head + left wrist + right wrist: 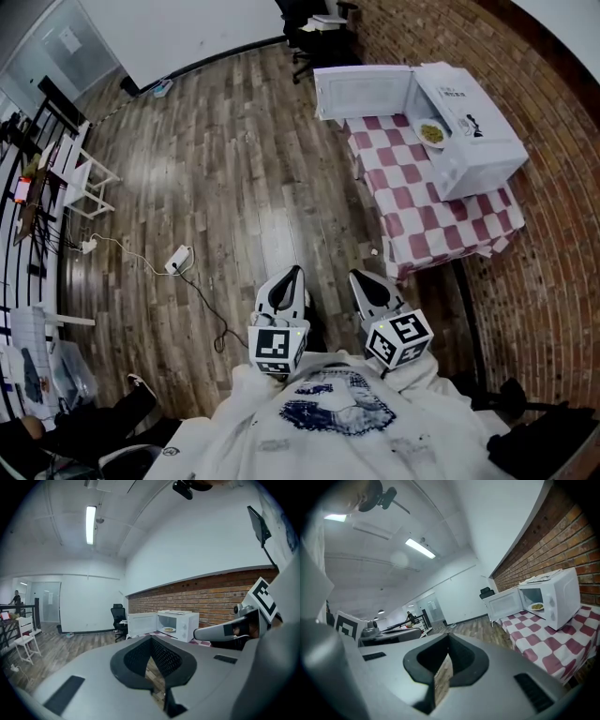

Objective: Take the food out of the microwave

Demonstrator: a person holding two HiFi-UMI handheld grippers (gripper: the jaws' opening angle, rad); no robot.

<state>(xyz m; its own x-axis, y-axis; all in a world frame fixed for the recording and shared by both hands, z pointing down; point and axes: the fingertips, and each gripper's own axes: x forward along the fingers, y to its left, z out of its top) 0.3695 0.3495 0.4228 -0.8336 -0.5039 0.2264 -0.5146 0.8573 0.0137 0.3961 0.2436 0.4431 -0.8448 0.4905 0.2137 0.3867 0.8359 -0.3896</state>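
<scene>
A plug box [178, 259] with its cord lies on the floor to your left. The head view shows it and the right gripper view does not, so you could trip. Your left gripper [292, 277] and right gripper [361, 281] have their fingers together and hold nothing. The food [431, 132] sits inside the open microwave [478, 141] on the bench [422, 211], well apart from you. You could bump its open door [361, 91].

The microwave [473, 141] stands on the worktop [422, 206]. The plate of food [431, 133] lies inside the microwave. An office chair [305, 28] stands beyond the microwave's open door [361, 91].
</scene>
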